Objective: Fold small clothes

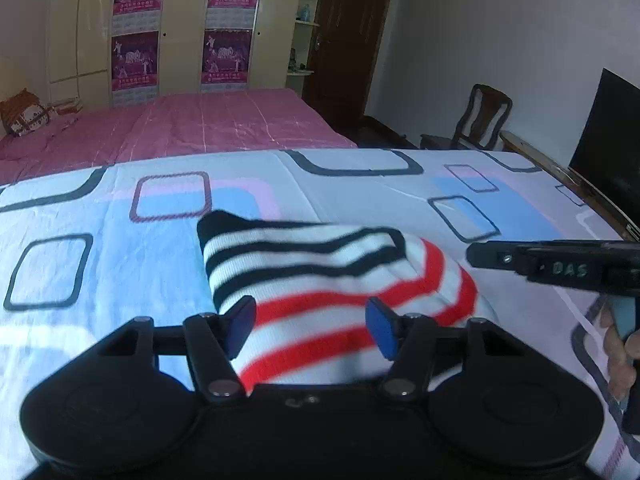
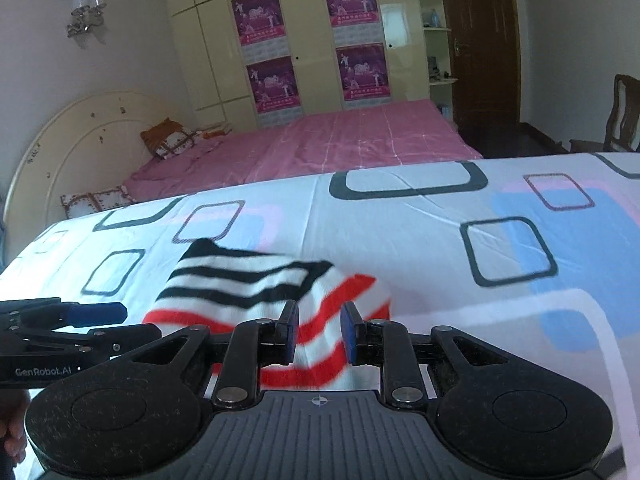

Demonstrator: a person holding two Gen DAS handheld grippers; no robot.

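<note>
Centrally, a striped sock (image 1: 320,276) is seen folded over on a patterned bedsheet (image 1: 120,248). It lies between the spread fingers of the left tongs (image 1: 310,326). The right tongs (image 2: 319,336) are held partly apart over its red-striped end.

Folded garment (image 1: 320,280) lies on bedsheet (image 1: 120,264), before both hand-held grippers. Left hand-held gripper (image 1: 310,328) left of right hand-held gripper (image 2: 319,334). Second bed (image 2: 340,140) behind, wardrobe (image 2: 312,32) beyond, chair (image 1: 480,120) right.

Ribbed knit striped garment (image 1: 320,280) on smooth cotton sheet (image 1: 120,248)
</note>
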